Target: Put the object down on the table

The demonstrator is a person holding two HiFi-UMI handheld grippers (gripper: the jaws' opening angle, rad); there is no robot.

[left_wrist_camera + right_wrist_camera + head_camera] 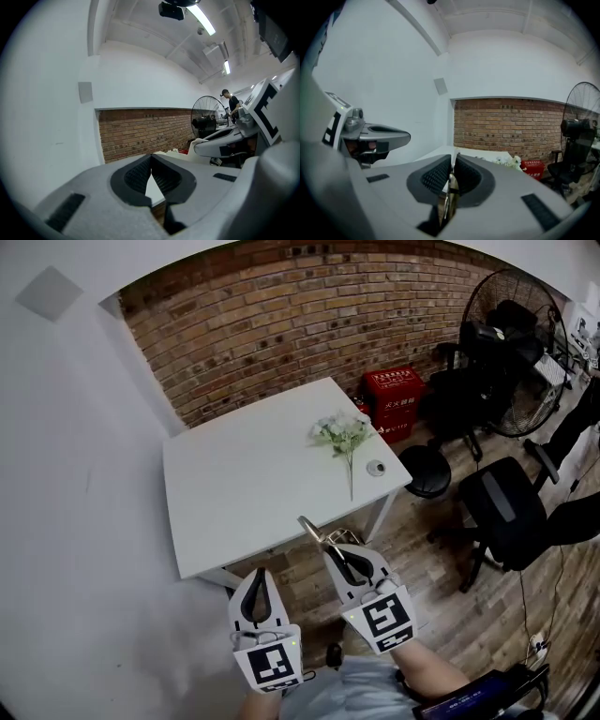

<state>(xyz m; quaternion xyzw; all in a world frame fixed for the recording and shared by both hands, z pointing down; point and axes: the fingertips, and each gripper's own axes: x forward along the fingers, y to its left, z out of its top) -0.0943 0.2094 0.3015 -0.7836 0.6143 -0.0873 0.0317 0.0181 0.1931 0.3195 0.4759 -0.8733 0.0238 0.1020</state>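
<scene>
My right gripper (330, 547) hangs just off the near edge of the white table (234, 493). It is shut on a thin brass-coloured metal object (314, 529) whose tip pokes out toward the table. In the right gripper view the same metal object (449, 197) shows as a narrow strip clamped between the ribbed pads (433, 176). My left gripper (260, 570) is lower and to the left, also short of the table, shut with nothing in it. Seen from the left gripper view, the left gripper (151, 168) has its pad tips touching.
A sprig of white flowers (342, 435) and a small round object (376, 468) lie near the table's right edge. Right of the table are a black stool (427, 470), red crates (394, 395), office chairs (506, 512) and a standing fan (520, 343). A brick wall (281, 324) runs behind.
</scene>
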